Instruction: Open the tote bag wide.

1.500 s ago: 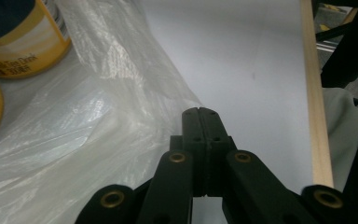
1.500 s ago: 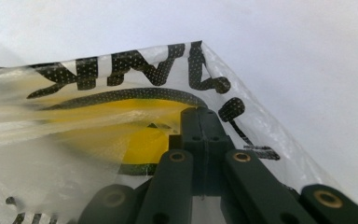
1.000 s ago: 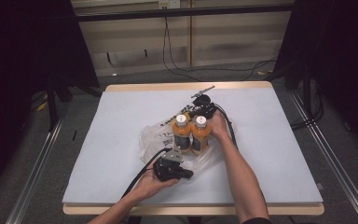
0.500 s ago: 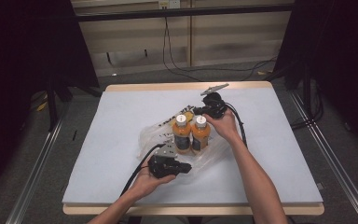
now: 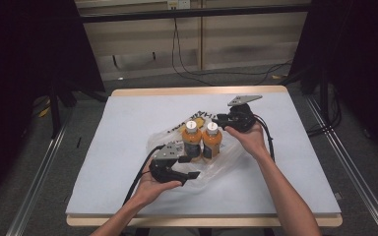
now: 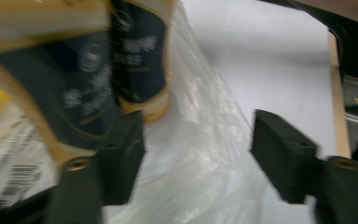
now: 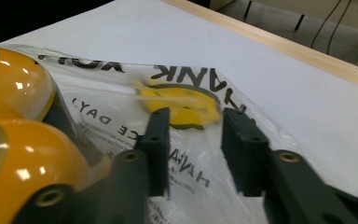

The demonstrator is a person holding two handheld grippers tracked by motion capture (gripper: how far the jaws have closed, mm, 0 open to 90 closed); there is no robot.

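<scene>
1. Plastic bag [image 5: 226, 160], clear with dark print and a yellow smiley, lies crumpled on the white table [image 5: 128, 128]; it spreads between the two grippers and under both bottles.
2. Table is the biggest thing, with a wooden edge [image 7: 307, 51] running beyond the right gripper's jaws in the right gripper view.
3. Bottles [image 5: 203, 140]: two orange ones with white caps and dark labels, upright, touching side by side on the bag, just ahead of the left gripper and beside the right gripper.
4. Left gripper [image 5: 189, 174], held in the left hand [image 5: 152, 189], sits at the near edge of the bag, just short of the bottles. Jaws stand apart, have just been opening; in the left gripper view [image 6: 196, 154] loose bag film lies in the gap, pads not pressing on it, bottle bases [image 6: 140, 98] just above one jaw.
5. Right gripper [image 5: 217, 119], held in the right hand [image 5: 248, 137], is at the far side of the bottles, just beside the caps. Jaws are apart, have just been opening; in the right gripper view [image 7: 193, 135] they hang over the printed film with the smiley [image 7: 182, 105] just past the tips, bottle shoulders [image 7: 14, 88] off to one side. Not gripping anything.
</scene>
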